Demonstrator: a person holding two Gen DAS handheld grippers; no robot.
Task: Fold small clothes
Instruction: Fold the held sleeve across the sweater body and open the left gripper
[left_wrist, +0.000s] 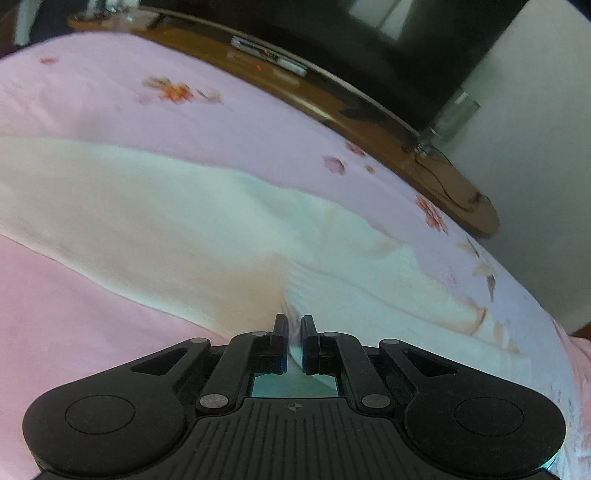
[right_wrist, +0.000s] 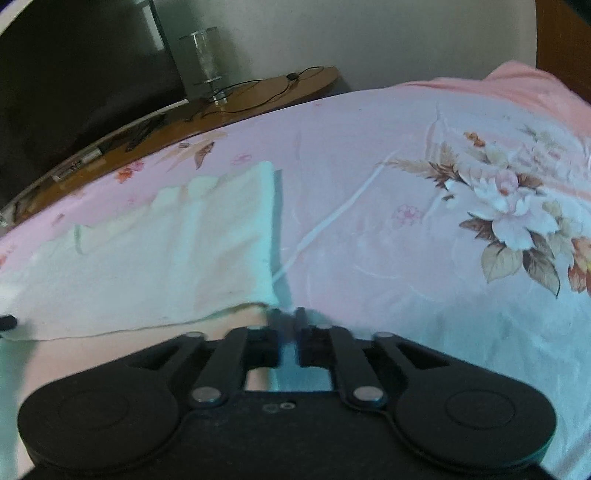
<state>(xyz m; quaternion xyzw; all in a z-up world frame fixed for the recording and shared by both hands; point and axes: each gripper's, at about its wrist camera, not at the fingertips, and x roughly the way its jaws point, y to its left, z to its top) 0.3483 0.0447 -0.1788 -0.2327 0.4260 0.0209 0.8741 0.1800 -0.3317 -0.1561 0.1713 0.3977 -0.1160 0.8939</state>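
A white small garment lies spread over a pink flowered bedsheet. My left gripper is shut on a pinch of its cloth, which bunches into creases at the fingertips. In the right wrist view the same garment lies to the left, its right edge raised a little over a shadow. My right gripper sits at the garment's near right corner with its jaws drawn close and pale cloth in the narrow gap. The fingertips there are blurred. A black tip at the far left edge looks like the other gripper.
A curved wooden ledge borders the bed's far side and carries a glass cylinder, a thin black cable and a flat remote-like device. A dark screen and a pale wall stand behind it. A flower print marks the sheet at the right.
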